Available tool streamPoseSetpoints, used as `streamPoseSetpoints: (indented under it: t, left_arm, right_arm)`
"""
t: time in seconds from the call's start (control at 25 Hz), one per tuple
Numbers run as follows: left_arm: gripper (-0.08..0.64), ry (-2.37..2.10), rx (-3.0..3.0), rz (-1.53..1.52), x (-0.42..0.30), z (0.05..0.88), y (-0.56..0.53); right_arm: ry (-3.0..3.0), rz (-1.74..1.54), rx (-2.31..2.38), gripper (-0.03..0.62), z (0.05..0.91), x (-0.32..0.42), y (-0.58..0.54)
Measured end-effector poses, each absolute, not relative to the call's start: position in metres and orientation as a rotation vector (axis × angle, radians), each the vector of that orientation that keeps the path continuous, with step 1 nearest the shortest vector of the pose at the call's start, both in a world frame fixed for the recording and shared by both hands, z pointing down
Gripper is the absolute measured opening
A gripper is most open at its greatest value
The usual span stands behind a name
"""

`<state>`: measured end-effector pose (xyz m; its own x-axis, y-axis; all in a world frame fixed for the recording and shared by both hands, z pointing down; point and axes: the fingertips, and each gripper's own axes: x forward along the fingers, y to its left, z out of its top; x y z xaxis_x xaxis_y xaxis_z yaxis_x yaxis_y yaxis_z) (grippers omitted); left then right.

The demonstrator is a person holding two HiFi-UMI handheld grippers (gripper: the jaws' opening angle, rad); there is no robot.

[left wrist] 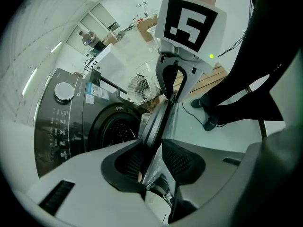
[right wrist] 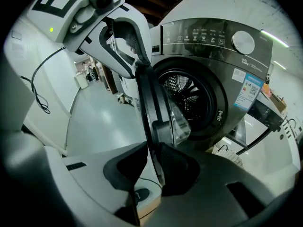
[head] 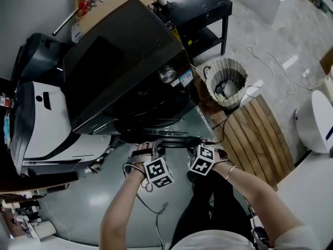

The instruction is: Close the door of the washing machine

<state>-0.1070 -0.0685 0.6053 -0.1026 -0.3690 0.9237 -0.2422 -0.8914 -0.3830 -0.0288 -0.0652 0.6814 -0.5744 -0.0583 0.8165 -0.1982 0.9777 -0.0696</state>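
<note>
1. Two pairs of jaws, each spread only part-way, clamp one thing. The left gripper (left wrist: 152, 157) pinches the rim of the door (left wrist: 158, 122), which runs edge-on between its jaws.
2. The right gripper (right wrist: 151, 167) nips the same rim, one jaw on each face, just below the door's clear inner bowl (right wrist: 179, 122).
3. The door stands swung out, well off the round drum opening (right wrist: 189, 96).
4. The dark washing machine (head: 119, 72) stands ahead of the person, with a pale ribbed basket (head: 226, 82) on its right.
</note>
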Motion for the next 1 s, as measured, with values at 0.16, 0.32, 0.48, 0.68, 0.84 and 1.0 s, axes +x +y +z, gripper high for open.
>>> streamPoseSetpoints:
  t: [0.16,0.32,0.48,0.68,0.84,1.0]
  left_arm:
    - [0.146,0.764,-2.041,-2.144,-0.105,0.605,-0.075]
    - [0.146,0.844,-2.018,-2.131,-0.104,0.606,-0.089]
    - [0.147,0.945,-2.016,-2.105,-0.106,0.606,-0.107]
    - [0.149,1.074,-2.004,-2.056,-0.109,0.608,-0.127]
    - [0.149,1.139,-1.965,-2.024,-0.111,0.609,-0.142]
    - [0.147,1.173,-1.927,-2.002,-0.115,0.611,-0.155]
  right_arm:
    - [-2.18,0.195,0.233,0.092,0.681,-0.026,-0.077]
    - [-2.188,0.197,0.29,0.1,0.683,-0.024,-0.095]
    - [-2.202,0.195,0.342,0.109,0.684,-0.025,-0.116]
    - [-2.219,0.168,0.389,0.119,0.686,-0.027,-0.142]
    - [-2.231,0.111,0.423,0.124,0.687,-0.03,-0.162]
    - [-2.239,0.072,0.44,0.129,0.689,-0.035,-0.179]
